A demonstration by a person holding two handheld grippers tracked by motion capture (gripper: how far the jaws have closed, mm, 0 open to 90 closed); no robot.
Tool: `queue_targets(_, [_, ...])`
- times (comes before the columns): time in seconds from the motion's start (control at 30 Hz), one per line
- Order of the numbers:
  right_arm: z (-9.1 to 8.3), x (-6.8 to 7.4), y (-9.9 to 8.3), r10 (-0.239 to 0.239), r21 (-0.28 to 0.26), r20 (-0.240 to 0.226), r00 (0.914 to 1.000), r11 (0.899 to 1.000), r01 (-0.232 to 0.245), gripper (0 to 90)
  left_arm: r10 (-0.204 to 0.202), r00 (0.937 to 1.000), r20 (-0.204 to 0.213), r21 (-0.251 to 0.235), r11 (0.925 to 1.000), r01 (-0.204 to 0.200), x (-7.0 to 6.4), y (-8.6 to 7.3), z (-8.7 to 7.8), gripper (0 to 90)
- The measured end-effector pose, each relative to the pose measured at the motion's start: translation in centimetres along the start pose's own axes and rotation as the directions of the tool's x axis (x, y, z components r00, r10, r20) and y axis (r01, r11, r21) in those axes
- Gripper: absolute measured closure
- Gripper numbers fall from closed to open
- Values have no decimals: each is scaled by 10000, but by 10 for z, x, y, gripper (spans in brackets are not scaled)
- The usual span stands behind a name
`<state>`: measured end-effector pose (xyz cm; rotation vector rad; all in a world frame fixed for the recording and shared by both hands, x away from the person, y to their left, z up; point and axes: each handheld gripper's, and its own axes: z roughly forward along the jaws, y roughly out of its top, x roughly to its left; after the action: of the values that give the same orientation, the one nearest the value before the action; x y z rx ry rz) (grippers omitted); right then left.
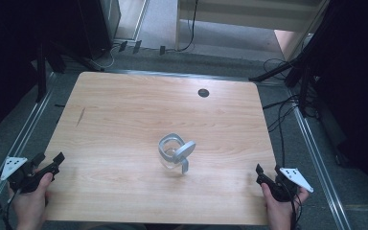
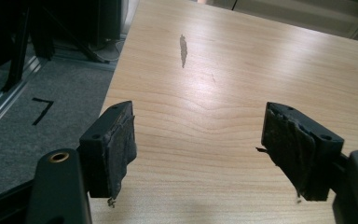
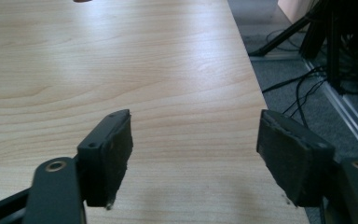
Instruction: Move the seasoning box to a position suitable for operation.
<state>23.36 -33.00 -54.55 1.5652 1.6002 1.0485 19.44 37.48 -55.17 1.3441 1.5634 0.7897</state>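
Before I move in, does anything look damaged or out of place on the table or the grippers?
Two things. A dark scuff mars the table near its far left side. The pads on the open left gripper look torn and frayed at the edges. The glass with the grey band stands upright mid-table.

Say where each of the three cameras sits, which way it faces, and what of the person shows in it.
High view: above the near side, looking forward and down on the wooden table and grey object; both hands show, holding the left gripper and right gripper.
Left gripper view: rides the left gripper, jaws apart, facing the table's left edge and a dark scuff.
Right gripper view: rides the right gripper, jaws apart, facing the table's right edge.
Shared: the scuff shows from above too.
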Motion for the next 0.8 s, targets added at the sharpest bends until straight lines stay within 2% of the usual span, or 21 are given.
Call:
queue_targets(0.07, [-2, 2, 0, -77, -46, 147, 9999, 10000, 78, 361, 131, 9999, -44, -3, 9999, -131, -2, 0, -1, 345])
queue_targets(0.1, [-2, 2, 0, -77, -46, 147, 9999, 10000, 78, 361, 308, 9995, -64, -57, 9995, -308, -4, 0, -1, 345])
queue_targets(0.13, [-3, 3, 0, -50, -71, 76, 10000, 10000, 50, 427, 486, 9987, -147, -51, 9988, -487, -7, -1, -1, 389])
queue_targets(0.2, [-7, 6, 1, 352, -238, -484, 9982, 9991, -364, 551, 789, 9967, -163, 49, 9969, -788, -13, -1, 0, 470])
queue_targets(0.23, [-10, 9, 2, 431, -338, -735, 9964, 9984, -457, 595, 865, 9963, 14, 109, 9962, -865, -16, -1, 0, 505])
queue_targets(0.3, [-13, 18, 7, 286, -544, -1201, 9923, 9979, -353, 653, 627, 9963, 592, 88, 9980, -633, -22, 1, 1, 579])
queue_targets(0.33, [-16, 31, 12, 143, -603, -1427, 9897, 9979, -231, 707, 344, 9920, 1211, 187, 9991, -369, -30, 3, 4, 657])
queue_targets(0.37, [-17, 37, 13, 87, -602, -1474, 9890, 9980, -177, 737, 249, 9877, 1545, 271, 9992, -294, -35, 4, 7, 687])
queue_targets(0.4, [-17, 37, 13, 87, -602, -1474, 9890, 9980, -177, 737, 249, 9877, 1545, 271, 9992, -294, -35, 4, 7, 713])
queue_targets(0.43, [-18, 44, 15, 11, -600, -1596, 9872, 9981, -108, 764, 249, 9822, 1863, 327, 9990, -315, -41, 5, 10, 713])
queue_targets(0.47, [-19, 57, 16, -171, -548, -1898, 9817, 9985, 68, 816, 279, 9761, 2156, 381, 9986, -369, -48, 6, 14, 759])
queue_targets(0.5, [-19, 57, 16, -171, -548, -1898, 9817, 9985, 68, 816, 367, 9706, 2379, 440, 9979, -485, -55, 7, 17, 759])
queue_targets(0.53, [-19, 63, 17, -295, -542, -2008, 9792, 9984, 190, 833, 413, 9649, 2594, 475, 9973, -554, -63, 9, 20, 778])
queue_targets(0.57, [-20, 76, 18, -373, -447, -2333, 9717, 9986, 276, 865, 457, 9520, 3025, 529, 9965, -646, -78, 12, 27, 809])
queue_targets(0.6, [-20, 76, 18, -373, -447, -2333, 9717, 9986, 276, 865, 457, 9520, 3025, 529, 9965, -646, -78, 12, 27, 823])
queue_targets(0.63, [-20, 82, 18, -336, -400, -2518, 9672, 9989, 242, 877, 497, 9461, 3200, 558, 9959, -712, -86, 14, 29, 823])
queue_targets(0.67, [-19, 95, 18, -144, -273, -2912, 9566, 9996, 68, 900, 474, 9400, 3377, 561, 9959, -704, -95, 15, 32, 856])
queue_targets(0.7, [-19, 95, 18, -144, -273, -2912, 9566, 9996, 68, 900, 466, 9334, 3558, 588, 9957, -721, -103, 16, 36, 856])
queue_targets(0.8, [-20, 119, 16, -401, -215, -3423, 9387, 9992, 349, 900, 635, 9140, 4007, 652, 9931, -976, -128, 17, 47, 891])
